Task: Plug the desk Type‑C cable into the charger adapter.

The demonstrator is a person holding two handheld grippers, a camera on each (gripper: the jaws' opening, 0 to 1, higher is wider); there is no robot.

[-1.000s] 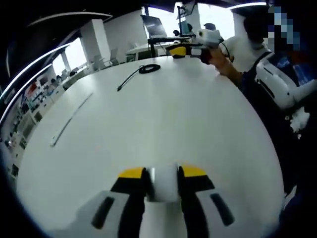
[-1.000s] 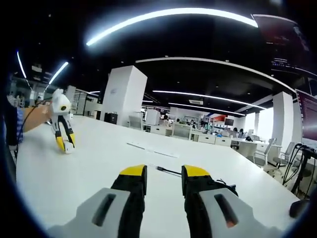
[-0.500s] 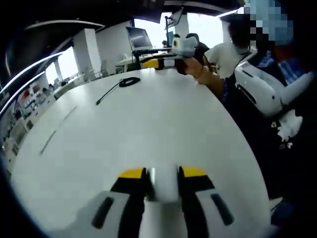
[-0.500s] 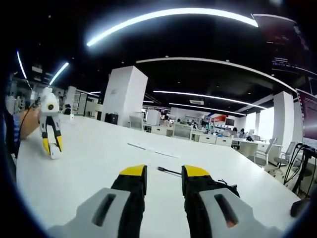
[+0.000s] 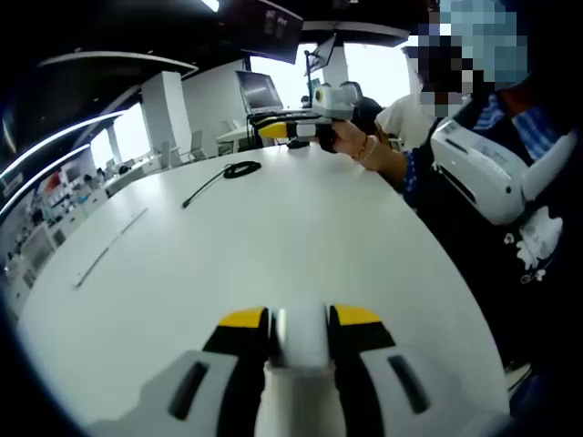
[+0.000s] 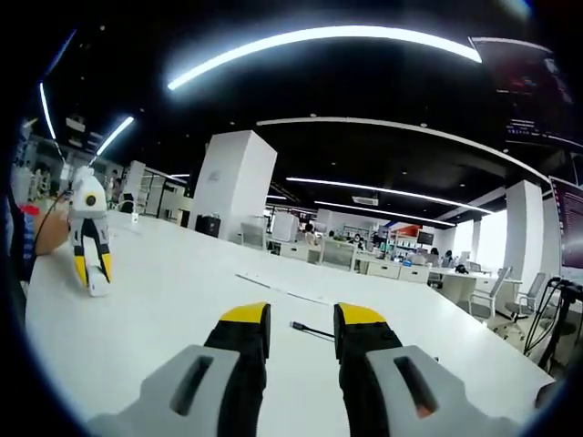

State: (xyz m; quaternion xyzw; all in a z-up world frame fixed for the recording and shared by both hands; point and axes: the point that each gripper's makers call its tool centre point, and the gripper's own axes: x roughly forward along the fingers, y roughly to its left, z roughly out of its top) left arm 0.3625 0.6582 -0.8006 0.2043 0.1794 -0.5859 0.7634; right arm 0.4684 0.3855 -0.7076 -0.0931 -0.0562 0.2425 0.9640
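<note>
A white charger adapter (image 5: 301, 330) sits between the jaws of my left gripper (image 5: 301, 317), which is shut on it low over the white table (image 5: 301, 228). Far across the table lies the black Type-C cable (image 5: 239, 169), coiled, with its free end (image 5: 188, 202) pointing toward me. A hand holds my right gripper (image 5: 290, 130) beyond the coil. In the right gripper view, my right gripper (image 6: 302, 314) is open with nothing in it, and the cable's plug end (image 6: 301, 325) lies on the table just past its jaws. The left gripper (image 6: 91, 259) stands at far left, adapter (image 6: 96, 289) at its tips.
A person (image 5: 483, 173) stands close along the table's right edge. A thin strip (image 5: 107, 248) lies on the table at left, also seen as a strip (image 6: 273, 280) beyond the cable. A monitor (image 5: 260, 91) and office desks (image 6: 401, 269) lie behind.
The left gripper has shifted left in the right gripper view, still holding the adapter. Both views have tilted slightly with the hands. The cable has not moved.
</note>
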